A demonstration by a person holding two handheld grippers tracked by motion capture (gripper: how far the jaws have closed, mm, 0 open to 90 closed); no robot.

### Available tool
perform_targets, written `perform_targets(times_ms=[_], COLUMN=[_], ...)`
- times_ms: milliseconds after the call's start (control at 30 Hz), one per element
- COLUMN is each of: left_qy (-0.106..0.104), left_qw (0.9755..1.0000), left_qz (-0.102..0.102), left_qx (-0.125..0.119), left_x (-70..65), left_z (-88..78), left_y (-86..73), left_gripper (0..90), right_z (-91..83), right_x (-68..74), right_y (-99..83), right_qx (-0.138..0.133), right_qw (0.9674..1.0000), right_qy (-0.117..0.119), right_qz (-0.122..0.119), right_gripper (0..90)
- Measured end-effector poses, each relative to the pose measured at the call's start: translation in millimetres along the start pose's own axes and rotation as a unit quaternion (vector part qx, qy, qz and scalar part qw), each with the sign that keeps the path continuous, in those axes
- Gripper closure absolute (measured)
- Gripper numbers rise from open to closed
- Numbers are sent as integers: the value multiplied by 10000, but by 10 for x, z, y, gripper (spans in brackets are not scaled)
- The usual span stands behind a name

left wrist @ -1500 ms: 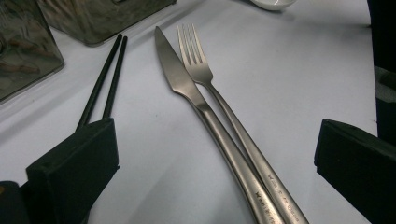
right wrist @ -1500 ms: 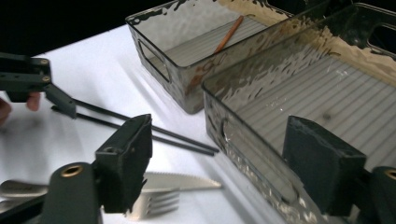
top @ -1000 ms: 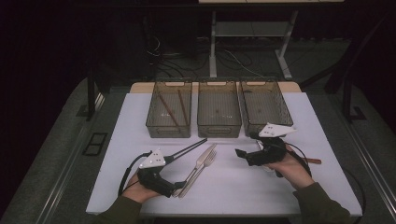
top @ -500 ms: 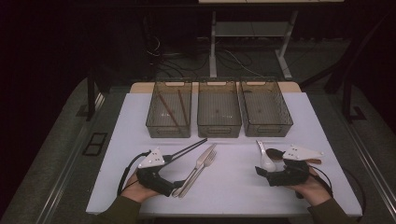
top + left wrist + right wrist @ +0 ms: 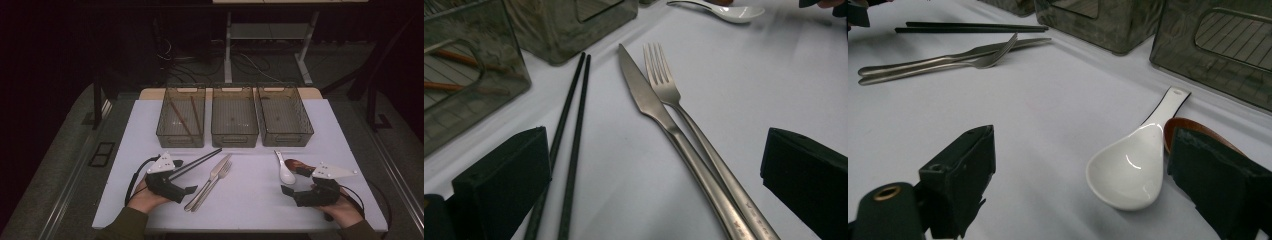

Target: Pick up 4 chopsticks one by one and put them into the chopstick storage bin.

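Note:
My left gripper [image 5: 182, 186] rests open near the table's front left. In the left gripper view, its jaws [image 5: 654, 185] straddle the near ends of black chopsticks [image 5: 571, 130], a steel knife [image 5: 649, 105] and a fork [image 5: 674, 95]. At the front right, my right gripper [image 5: 294, 181] is open too. Between its jaws [image 5: 1093, 185] lies a white ceramic spoon [image 5: 1133, 165]; its right jaw partly hides a brown spoon [image 5: 1198, 132]. From above, the white spoon [image 5: 285, 170] and brown spoon [image 5: 297, 164] lie side by side.
Three clear bins stand in a row at the back: the left bin [image 5: 180, 142] holds brown chopsticks [image 5: 195, 115], beside a middle bin [image 5: 235, 142] and a right bin [image 5: 287, 142]. The white tabletop [image 5: 250, 200] ends close to both hands.
My right gripper has drawn back from near the right bin toward the front right edge, uncovering the two spoons on the table. The left gripper has stayed put.

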State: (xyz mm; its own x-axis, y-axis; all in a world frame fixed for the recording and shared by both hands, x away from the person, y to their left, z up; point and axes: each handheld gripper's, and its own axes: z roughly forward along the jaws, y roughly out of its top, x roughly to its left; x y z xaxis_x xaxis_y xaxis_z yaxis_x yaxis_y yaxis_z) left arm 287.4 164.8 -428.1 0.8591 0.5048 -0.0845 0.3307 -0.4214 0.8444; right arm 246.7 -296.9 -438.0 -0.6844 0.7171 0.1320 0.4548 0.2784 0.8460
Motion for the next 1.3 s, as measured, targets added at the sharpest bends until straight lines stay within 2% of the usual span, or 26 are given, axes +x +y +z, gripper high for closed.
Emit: perform_targets(times_ms=[133,300,400,467,567,667,800,867,1000,1100,1300], left_qy=[39,154,145,150,69,124,90,30,-10,32,-46], left_qw=[10000,9999,9999,9998,9998,9998,9993,9990,9983,9978,9970], left_qz=[81,38,-37,-105,-145,-116,-322,-374,-340,-305,-274], left_qx=[24,-4,-54,-77,-90,42,146,243,470,589,728], left_x=[61,215,334,405,504,577,663,684,687,690,685], left_z=[-16,-9,-5,18,73,158,229,236,241,243,247], left_y=[62,123,166,190,223,243,187,152,94,72,48], left_gripper=[10,57,151,184,274,330,431,486,590,642,722], right_z=[2,-6,-12,-9,-7,-11,-6,-1,9,15,21], right_x=[7,0,-7,-12,-16,-20,-24,-24,-14,-4,-1], right_y=[-1,-1,0,-1,-4,-1,-4,-3,-3,-3,-2], right_qx=[1,-7,-22,-13,5,-27,2,17,35,57,70], right_qw=[10000,10000,10000,10000,10000,9999,10000,10000,10000,10000,10000], right_qy=[-1,-23,-1,0,-23,1,-8,-3,-18,-12,-2], right_qz=[-22,11,55,47,54,104,95,81,33,1,-39], right_gripper=[122,122,122,122,122,122,122,122,122,122,122])
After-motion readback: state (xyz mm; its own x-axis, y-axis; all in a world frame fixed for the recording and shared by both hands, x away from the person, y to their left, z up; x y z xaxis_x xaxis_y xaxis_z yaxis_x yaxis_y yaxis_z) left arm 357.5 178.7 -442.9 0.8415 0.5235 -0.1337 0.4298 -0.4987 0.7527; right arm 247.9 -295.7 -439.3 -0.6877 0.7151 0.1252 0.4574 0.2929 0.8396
